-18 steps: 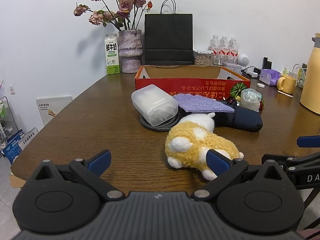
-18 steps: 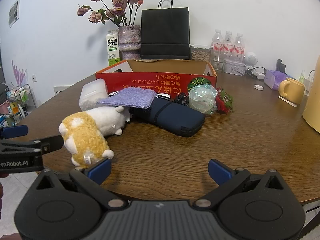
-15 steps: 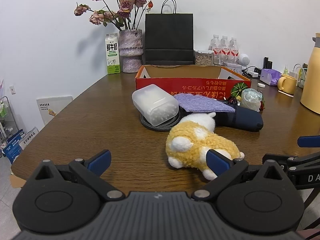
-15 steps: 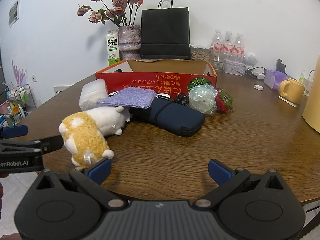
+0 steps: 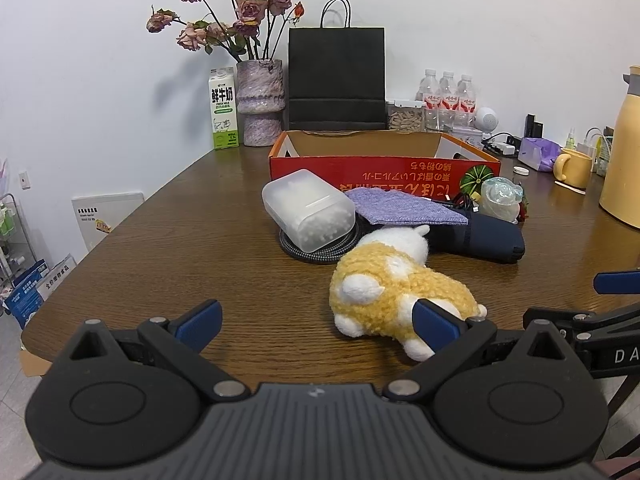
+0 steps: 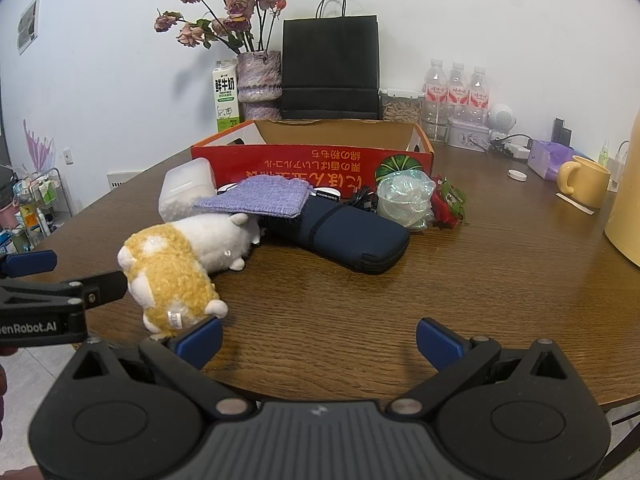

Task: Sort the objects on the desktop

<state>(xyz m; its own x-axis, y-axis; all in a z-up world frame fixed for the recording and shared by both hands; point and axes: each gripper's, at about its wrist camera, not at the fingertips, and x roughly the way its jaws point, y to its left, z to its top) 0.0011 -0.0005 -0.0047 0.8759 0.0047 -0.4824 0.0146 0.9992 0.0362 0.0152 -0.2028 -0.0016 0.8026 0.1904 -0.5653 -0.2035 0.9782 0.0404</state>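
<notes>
A yellow and white plush toy point(image 5: 394, 284) point(image 6: 180, 264) lies on the brown table near its front edge. Behind it lie a frosted plastic box point(image 5: 308, 210) on a coiled cable point(image 5: 316, 250), a purple cloth point(image 5: 404, 210) point(image 6: 260, 200), a dark blue pouch point(image 5: 480, 234) point(image 6: 344, 232), a clear crumpled bag point(image 6: 406, 198) and a red packet point(image 6: 448, 202). An open red cardboard box point(image 5: 380, 162) point(image 6: 312, 156) stands behind them. My left gripper point(image 5: 316, 320) is open, its right finger just in front of the toy. My right gripper point(image 6: 320, 338) is open and empty, to the toy's right.
At the back stand a milk carton point(image 5: 223, 110), a vase of roses point(image 5: 260, 104), a black paper bag point(image 5: 337, 76) and water bottles point(image 5: 448, 98). A yellow mug point(image 6: 584, 180) and a yellow jug point(image 5: 624, 152) are at the right. The table edge runs close below both grippers.
</notes>
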